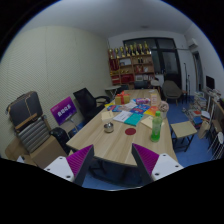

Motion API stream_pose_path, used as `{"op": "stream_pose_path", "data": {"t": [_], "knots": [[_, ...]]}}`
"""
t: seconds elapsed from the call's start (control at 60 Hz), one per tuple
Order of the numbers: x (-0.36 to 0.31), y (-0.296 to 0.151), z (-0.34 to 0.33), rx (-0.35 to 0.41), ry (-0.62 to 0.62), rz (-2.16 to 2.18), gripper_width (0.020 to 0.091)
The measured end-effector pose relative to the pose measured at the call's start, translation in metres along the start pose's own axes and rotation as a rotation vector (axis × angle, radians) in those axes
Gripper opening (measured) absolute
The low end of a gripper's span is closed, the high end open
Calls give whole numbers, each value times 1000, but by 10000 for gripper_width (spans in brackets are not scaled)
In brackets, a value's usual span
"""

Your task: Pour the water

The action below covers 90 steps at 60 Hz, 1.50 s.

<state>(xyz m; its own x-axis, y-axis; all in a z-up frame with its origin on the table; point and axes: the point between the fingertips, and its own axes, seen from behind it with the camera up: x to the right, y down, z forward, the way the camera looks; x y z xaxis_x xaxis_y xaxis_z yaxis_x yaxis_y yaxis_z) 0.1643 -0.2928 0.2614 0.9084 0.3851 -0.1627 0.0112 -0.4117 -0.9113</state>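
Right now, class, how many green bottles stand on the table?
1: the green bottle stands near the table's edge, beyond the open gripper. Clutter may hide others.

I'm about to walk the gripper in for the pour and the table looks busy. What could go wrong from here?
1. The gripper is open and well short of the table, so the approach is long and aim may drift.
2. The green bottle stands near the table's edge; a sideways nudge could tip it off.
3. Papers lie beside the bottle, so spilled water would likely wet them.
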Motion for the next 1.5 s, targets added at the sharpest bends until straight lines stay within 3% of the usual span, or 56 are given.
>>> {"op": "stream_pose_path", "data": {"t": [0.333, 0.617, 0.733, 0.883, 1.1, 1.25, 1.317, 1.5], "knots": [[-6, -9, 44, 39, 57, 47, 829], [110, 5, 53, 83, 181, -26, 833], [170, 10, 96, 87, 254, -48, 831], [220, 1, 182, 150, 284, 17, 830], [290, 20, 303, 144, 414, 7, 829], [317, 24, 343, 184, 494, -2, 824], [317, 27, 356, 176, 503, -5, 476], [322, 28, 356, 178, 550, 52, 446]]}}
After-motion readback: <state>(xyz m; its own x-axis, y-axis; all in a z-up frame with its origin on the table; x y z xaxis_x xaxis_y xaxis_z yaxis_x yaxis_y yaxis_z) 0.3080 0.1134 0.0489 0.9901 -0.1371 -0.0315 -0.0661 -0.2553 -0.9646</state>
